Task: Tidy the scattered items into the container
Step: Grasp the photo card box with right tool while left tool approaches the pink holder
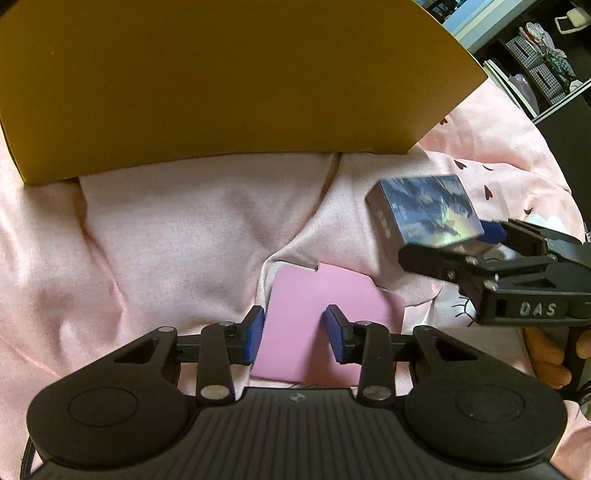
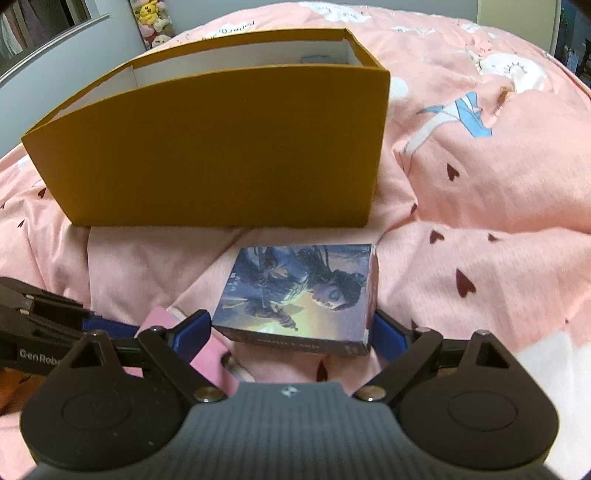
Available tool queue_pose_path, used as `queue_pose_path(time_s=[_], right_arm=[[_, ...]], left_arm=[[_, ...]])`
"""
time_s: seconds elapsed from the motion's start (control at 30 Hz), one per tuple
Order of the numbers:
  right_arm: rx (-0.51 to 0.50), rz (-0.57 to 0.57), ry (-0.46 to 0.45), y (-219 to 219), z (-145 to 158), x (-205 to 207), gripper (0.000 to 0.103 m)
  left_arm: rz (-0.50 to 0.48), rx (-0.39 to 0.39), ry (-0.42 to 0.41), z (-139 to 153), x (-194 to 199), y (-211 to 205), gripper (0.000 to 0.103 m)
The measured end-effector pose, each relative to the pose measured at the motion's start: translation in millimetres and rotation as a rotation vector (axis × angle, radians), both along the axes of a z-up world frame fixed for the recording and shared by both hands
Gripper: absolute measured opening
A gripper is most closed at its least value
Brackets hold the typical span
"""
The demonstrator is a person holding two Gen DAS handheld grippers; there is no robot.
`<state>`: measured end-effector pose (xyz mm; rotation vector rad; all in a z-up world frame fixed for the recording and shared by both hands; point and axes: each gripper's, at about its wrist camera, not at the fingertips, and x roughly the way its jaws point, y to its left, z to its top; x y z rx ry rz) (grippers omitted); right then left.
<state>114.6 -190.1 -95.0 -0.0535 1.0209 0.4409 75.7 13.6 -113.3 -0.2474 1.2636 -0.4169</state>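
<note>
An open mustard-yellow cardboard box (image 2: 221,147) stands on the pink bedspread; its near wall fills the top of the left wrist view (image 1: 221,81). My right gripper (image 2: 291,332) is shut on a small card box with a blue picture (image 2: 299,291), held just above the bedding in front of the yellow box. The card box and right gripper also show in the left wrist view (image 1: 424,210). My left gripper (image 1: 295,332) is open over a flat pink card (image 1: 325,321) lying on the bedspread, one finger at its left edge, the other above it.
The pink quilt (image 2: 480,184) with heart and cartoon prints is rumpled into folds. A dark shelf with boxes and trinkets (image 1: 543,55) stands beyond the bed at the right. Plush toys (image 2: 155,18) sit at the far back.
</note>
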Motion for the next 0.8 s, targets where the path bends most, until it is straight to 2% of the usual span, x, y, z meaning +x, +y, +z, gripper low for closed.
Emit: queue_pose_path(time_s=[0.17,0.2,0.27,0.37,0.6,0.73,0.8], right_arm=[[-0.001,0.036,0.11,-6,-2,-2,0.093],[-0.006,0.043,0.121,-7,-3,-4,0.093],[-0.015,0.063,0.137,-9,-3,-7,0.093],[-0.02,0.093,0.145,-10,-2,-10,0.093],[0.016,0.117,0.165,-18,5,-8,0.093],[0.04,0.116,0.164,-24,9,-11,0.093],[0.047,0.121,0.162,-28,12,-13,0.093]], left_arm=[[0.023,0.007,0.023,-6,5,-3,0.061],[0.019,0.005,0.027,-7,5,-5,0.064],[0.002,-0.005,0.041,-11,8,-9,0.077],[-0.018,-0.013,0.051,-17,10,-13,0.086],[-0.035,-0.024,0.036,-20,10,-17,0.085],[-0.062,-0.005,-0.014,-8,1,-19,0.069],[-0.076,0.007,-0.045,1,-4,-20,0.064]])
